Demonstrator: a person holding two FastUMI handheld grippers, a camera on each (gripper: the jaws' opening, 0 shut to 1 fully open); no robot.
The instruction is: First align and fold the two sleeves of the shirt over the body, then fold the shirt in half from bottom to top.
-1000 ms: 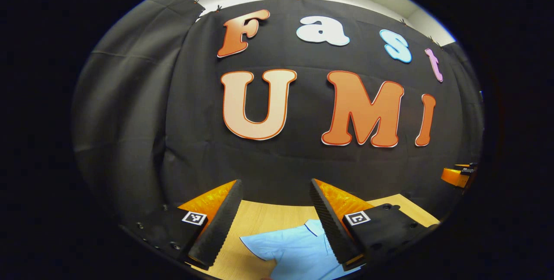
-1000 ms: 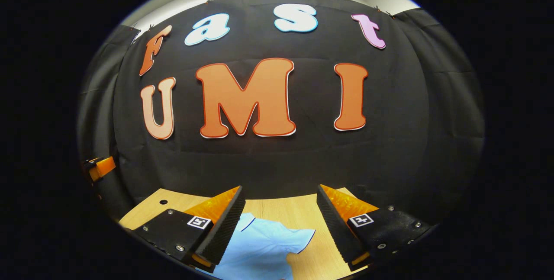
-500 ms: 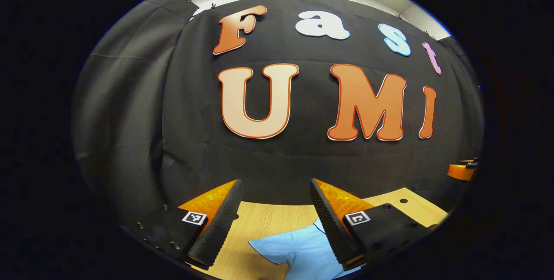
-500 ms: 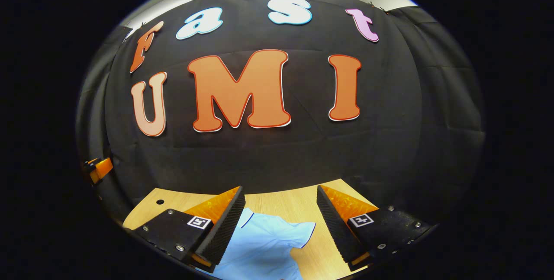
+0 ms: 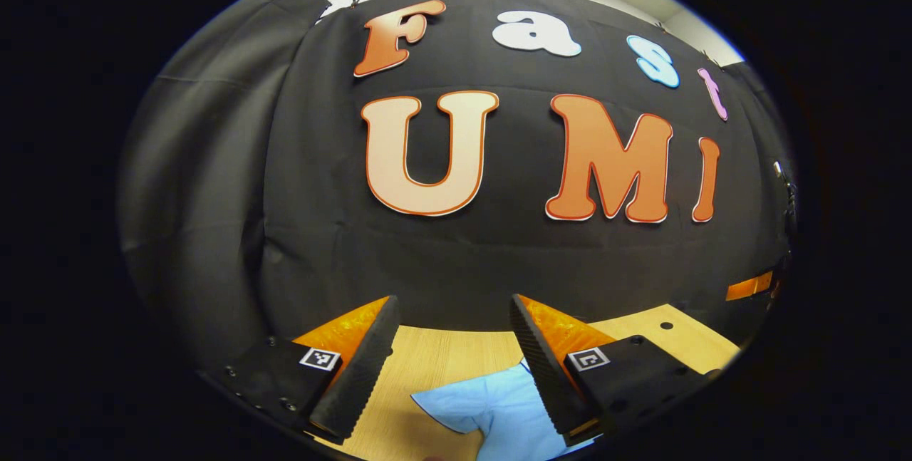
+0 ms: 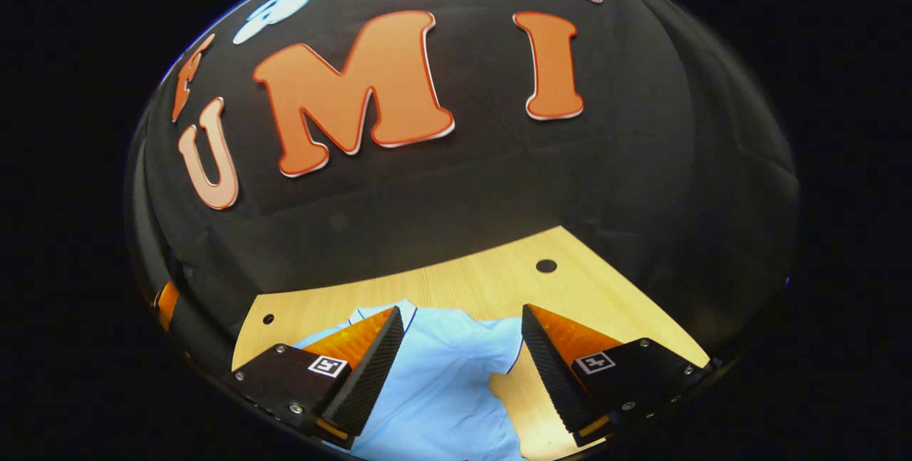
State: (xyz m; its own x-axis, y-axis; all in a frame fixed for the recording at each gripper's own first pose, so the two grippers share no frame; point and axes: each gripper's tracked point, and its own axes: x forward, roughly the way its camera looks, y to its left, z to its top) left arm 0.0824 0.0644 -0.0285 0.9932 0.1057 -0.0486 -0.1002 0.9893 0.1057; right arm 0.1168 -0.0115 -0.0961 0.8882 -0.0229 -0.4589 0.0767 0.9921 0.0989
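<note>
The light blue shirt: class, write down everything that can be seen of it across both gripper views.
The light blue shirt is soft, thin-looking cloth with dark piping along its collar and sleeve hem. It lies spread on the wooden table, unfolded, with shallow wrinkles. The right gripper view shows its collar and one short sleeve reaching out sideways; the left gripper view shows the other sleeve. Both open grippers sit above it; neither grips it.

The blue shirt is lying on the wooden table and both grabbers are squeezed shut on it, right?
Not quite. The blue shirt does lie on the wooden table, but neither grabber is squeezed shut on it. The right gripper in the right gripper view and the left gripper in the left gripper view both have their fingers spread wide apart above the cloth, holding nothing.
</note>
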